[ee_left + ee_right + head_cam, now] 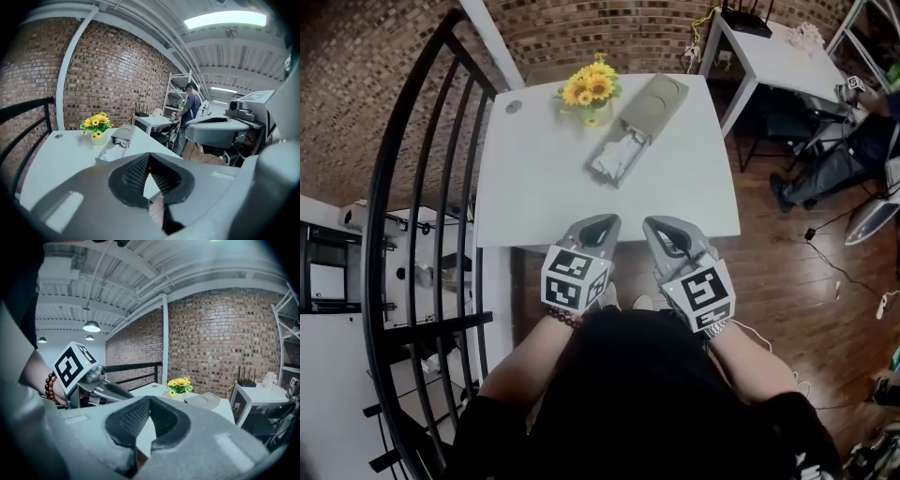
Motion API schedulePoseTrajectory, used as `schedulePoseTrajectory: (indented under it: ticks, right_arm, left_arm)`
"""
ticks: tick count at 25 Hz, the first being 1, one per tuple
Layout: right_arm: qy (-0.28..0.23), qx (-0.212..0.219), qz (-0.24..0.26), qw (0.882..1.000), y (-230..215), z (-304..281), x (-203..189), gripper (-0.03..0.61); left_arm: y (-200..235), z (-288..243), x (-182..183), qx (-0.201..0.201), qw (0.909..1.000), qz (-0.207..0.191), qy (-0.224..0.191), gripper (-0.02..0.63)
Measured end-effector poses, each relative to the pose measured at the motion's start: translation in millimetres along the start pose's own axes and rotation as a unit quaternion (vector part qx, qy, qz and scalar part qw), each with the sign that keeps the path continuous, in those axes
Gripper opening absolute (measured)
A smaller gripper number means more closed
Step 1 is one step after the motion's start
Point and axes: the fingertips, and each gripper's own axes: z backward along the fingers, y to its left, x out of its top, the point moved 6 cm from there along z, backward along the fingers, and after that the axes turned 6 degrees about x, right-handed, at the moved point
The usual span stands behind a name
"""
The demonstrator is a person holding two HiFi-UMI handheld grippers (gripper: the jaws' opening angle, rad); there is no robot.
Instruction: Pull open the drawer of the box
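1. The left gripper [600, 223] is held just off the near edge of the white table [534, 187]. Its jaws are clenched tip to tip, and nothing is held between them.
2. The right gripper [662, 226] is held just beside the left one, at the same table edge. Its jaws are likewise pressed together and empty.
3. Both grippers are pointed toward the far side of the table. Neither is in contact with the table or with anything on it.
4. The box [654, 101] is laid flat on the far half of the table, set at an angle, well apart from both grippers.
5. The drawer [617, 157] is seen pulled out of the box's near end, toward the grippers. Crumpled white material is seen inside it.
6. A small vase [593, 116] of yellow flowers [589, 86] is placed just beside the box, on its left in the head view.
7. A black railing [417, 187] is located along the table's left side.
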Motion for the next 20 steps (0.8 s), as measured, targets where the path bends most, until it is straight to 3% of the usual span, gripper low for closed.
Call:
schedulePoseTrajectory:
  ticks: [8, 20]
  right_arm:
    - [-0.008, 0.017, 0.006, 1.0, 17, 7, -5, -0.009]
    - [-0.016, -0.009, 0.005, 1.0, 37, -7, 9, -0.009]
  left_arm:
    - [-8, 20, -7, 0.019, 0.9997, -0.009, -0.009, 0.012]
    - [9, 40, -1, -0.003, 0.9994, -0.033, -0.013, 0.012]
